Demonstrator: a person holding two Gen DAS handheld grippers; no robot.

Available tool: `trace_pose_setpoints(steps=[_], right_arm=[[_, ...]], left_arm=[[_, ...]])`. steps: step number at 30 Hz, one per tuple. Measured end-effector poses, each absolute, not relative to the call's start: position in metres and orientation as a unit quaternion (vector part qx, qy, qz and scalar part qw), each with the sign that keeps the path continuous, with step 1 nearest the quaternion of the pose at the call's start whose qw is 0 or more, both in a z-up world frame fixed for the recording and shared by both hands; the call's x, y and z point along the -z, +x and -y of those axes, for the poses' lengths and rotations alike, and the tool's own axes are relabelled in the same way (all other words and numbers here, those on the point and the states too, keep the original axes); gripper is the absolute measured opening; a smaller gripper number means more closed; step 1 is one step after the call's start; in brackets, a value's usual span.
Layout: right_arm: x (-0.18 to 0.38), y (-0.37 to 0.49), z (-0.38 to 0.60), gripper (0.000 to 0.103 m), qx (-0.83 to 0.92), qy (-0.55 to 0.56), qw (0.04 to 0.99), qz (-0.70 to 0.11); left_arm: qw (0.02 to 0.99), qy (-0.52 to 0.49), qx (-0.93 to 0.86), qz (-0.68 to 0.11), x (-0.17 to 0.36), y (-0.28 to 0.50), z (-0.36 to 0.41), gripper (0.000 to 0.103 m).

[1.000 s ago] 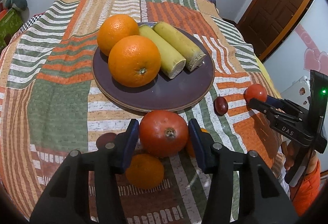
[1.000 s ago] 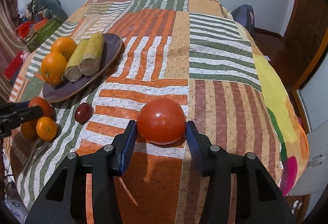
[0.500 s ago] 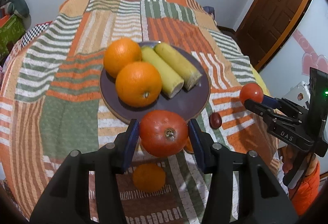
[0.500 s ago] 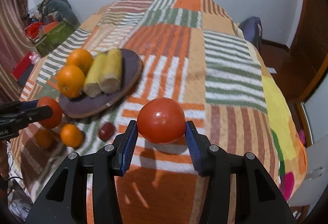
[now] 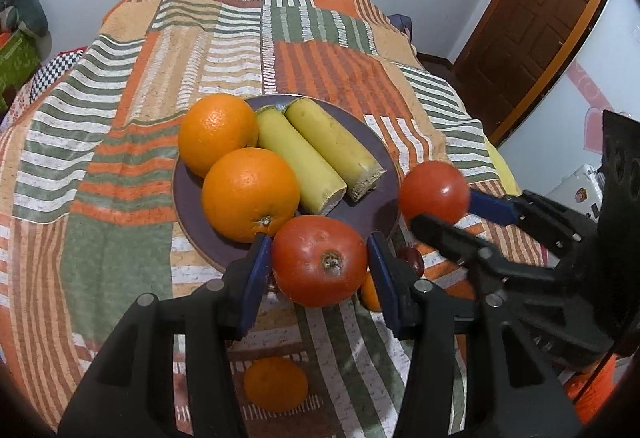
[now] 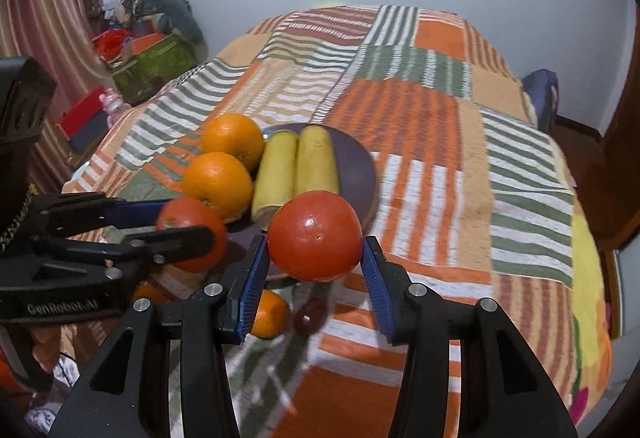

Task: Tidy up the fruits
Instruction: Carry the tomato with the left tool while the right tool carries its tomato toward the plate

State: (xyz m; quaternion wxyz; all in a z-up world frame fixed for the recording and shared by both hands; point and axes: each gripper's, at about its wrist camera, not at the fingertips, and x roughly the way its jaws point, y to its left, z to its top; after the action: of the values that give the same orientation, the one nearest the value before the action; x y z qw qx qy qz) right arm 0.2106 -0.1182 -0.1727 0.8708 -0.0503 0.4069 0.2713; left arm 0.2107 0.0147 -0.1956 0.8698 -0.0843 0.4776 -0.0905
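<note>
My left gripper (image 5: 319, 266) is shut on a red tomato (image 5: 316, 254), held just above the near rim of the dark plate (image 5: 186, 197). My right gripper (image 6: 315, 252) is shut on a second red tomato (image 6: 314, 232), held over the plate's (image 6: 358, 165) near right edge. In the left wrist view the right gripper (image 5: 436, 199) and its tomato (image 5: 434, 189) hang close on the right. The right wrist view shows the left gripper (image 6: 184, 222) at the left. Two oranges (image 5: 250, 193) and two yellow cut stalks (image 5: 300, 165) lie on the plate.
A small mandarin (image 5: 276, 384), another mandarin (image 5: 370, 296) and a dark red small fruit (image 5: 414, 260) lie on the striped patchwork cloth (image 5: 120, 165) near the plate. Boxes and clutter (image 6: 148, 53) stand on the floor at the left; a wooden door (image 5: 536, 21) is at the right.
Both grippers rose off the cloth with their tomatoes. The right one swung left toward the plate and now hangs close beside the left one, near the plate's rim.
</note>
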Motion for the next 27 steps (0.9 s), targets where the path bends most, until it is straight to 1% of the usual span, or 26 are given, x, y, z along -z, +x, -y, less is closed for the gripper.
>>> trace_pose_setpoints(steps=[15,18,20,22,27], right_arm=[[0.192,0.219,0.105,0.044,-0.292,-0.057,0.852,-0.431],[0.193,0.221,0.106,0.046,-0.295,-0.049,0.848,-0.437],[0.193,0.222,0.107,0.046,-0.296,-0.047,0.846,-0.44],[0.193,0.222,0.107,0.046,-0.296,-0.048,0.845,-0.443],[0.19,0.219,0.11,0.05,-0.298,-0.042,0.844,-0.444]], left_arm=[[0.863,-0.09,0.089,-0.49,0.208,0.218,-0.026,0.049],[0.863,-0.088,0.086,-0.49,0.209,0.219,-0.026,0.053],[0.863,-0.091,0.08,-0.491,0.21,0.22,-0.028,0.059],[0.863,-0.093,0.076,-0.49,0.21,0.218,-0.03,0.062],[0.868,-0.086,0.072,-0.483,0.204,0.211,-0.031,0.064]])
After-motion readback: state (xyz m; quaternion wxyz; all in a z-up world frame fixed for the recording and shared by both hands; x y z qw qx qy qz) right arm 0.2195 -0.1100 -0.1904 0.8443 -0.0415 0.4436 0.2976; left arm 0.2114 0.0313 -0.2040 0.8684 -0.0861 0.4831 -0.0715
